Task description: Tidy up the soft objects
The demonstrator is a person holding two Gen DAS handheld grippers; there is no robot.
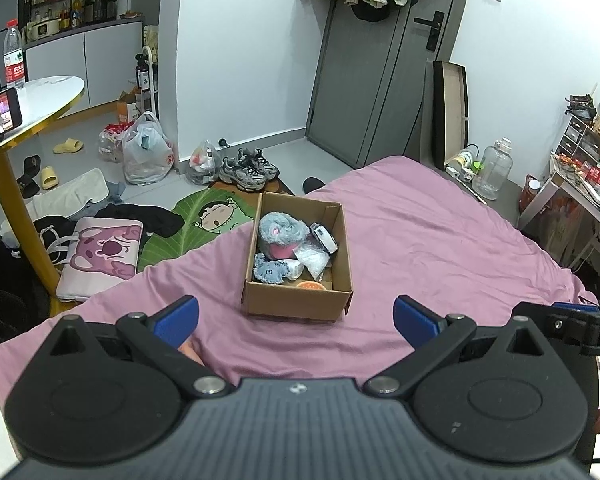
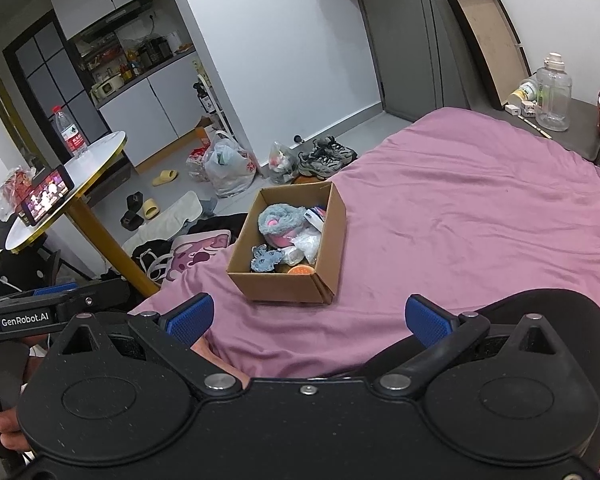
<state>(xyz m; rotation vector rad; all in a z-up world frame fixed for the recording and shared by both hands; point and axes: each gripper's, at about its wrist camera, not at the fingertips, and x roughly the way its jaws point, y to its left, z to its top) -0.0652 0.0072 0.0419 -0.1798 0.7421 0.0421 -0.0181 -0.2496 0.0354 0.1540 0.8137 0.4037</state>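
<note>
Your left tool (image 1: 296,322) hangs low over the near part of the bed (image 1: 440,232), its blue pads wide apart and gripping nothing. Straight ahead of it, a little beyond the fingertips and not touching them, sits the open cardboard box (image 1: 296,300) on the pink sheet. In the box lie a grey-blue furry plush with a pink patch (image 1: 282,230), a smaller blue-grey plush (image 1: 270,270) nearer you, a crumpled clear plastic bag (image 1: 312,260), a white roll-like item (image 1: 325,236) towards the far right corner, and something orange (image 1: 311,286) against the near wall.

Your right tool (image 2: 308,318) is likewise spread, with nothing between its pads, and from it the box lies ahead and slightly to the left, well clear of the fingers.

As I judge it, the soft things are gathered in the box and none lies loose on the sheet. That fits two stages equally: the toys waiting to be lifted out and sorted, or the toys just put away. The views do not settle which, so I would name no grasp. Any reach into the box calls for coming down over the near wall, since the plush sits below the rim.
</note>
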